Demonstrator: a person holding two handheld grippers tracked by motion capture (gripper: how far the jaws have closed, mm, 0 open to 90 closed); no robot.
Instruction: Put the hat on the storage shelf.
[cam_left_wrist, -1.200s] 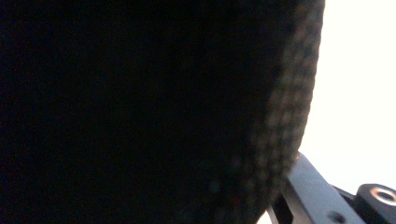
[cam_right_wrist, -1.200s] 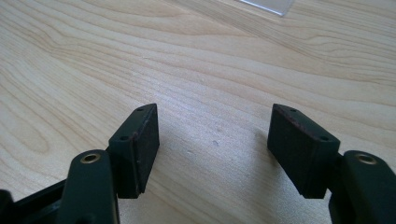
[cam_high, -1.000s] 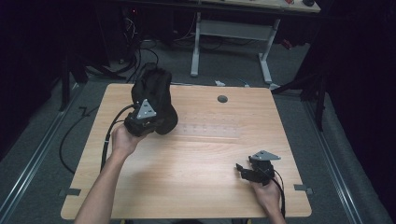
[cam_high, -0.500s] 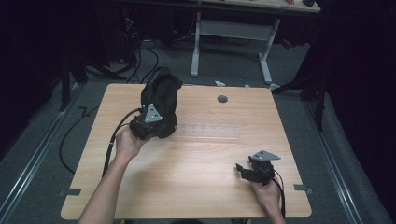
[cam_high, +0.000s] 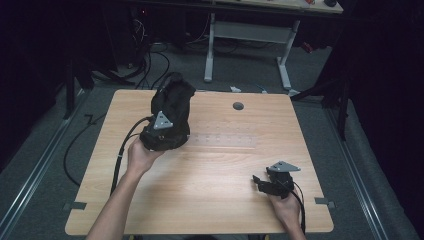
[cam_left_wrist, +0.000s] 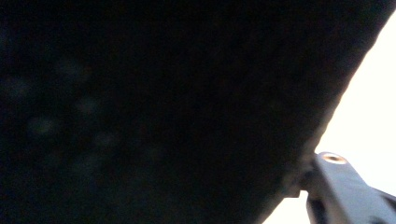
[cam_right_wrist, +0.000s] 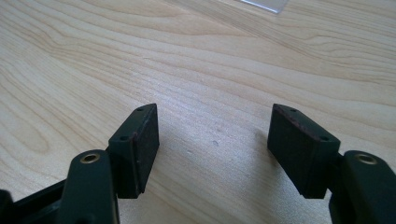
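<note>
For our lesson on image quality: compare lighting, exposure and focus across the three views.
High view: the table is evenly lit, the surroundings dark. Left gripper view: the black bag is a dark blur, the background blown out white. Right gripper view: bright and sharp on the wood grain, with soft shadows beside the right gripper.

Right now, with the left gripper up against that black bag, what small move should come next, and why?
Probably ease the left gripper back from the black bag. Its jaws have just been opening, and the bag sits slumped on the table at its far left, so the release looks done; whether the pads are free of the fabric I cannot tell. The right gripper rests open on bare wood.
</note>
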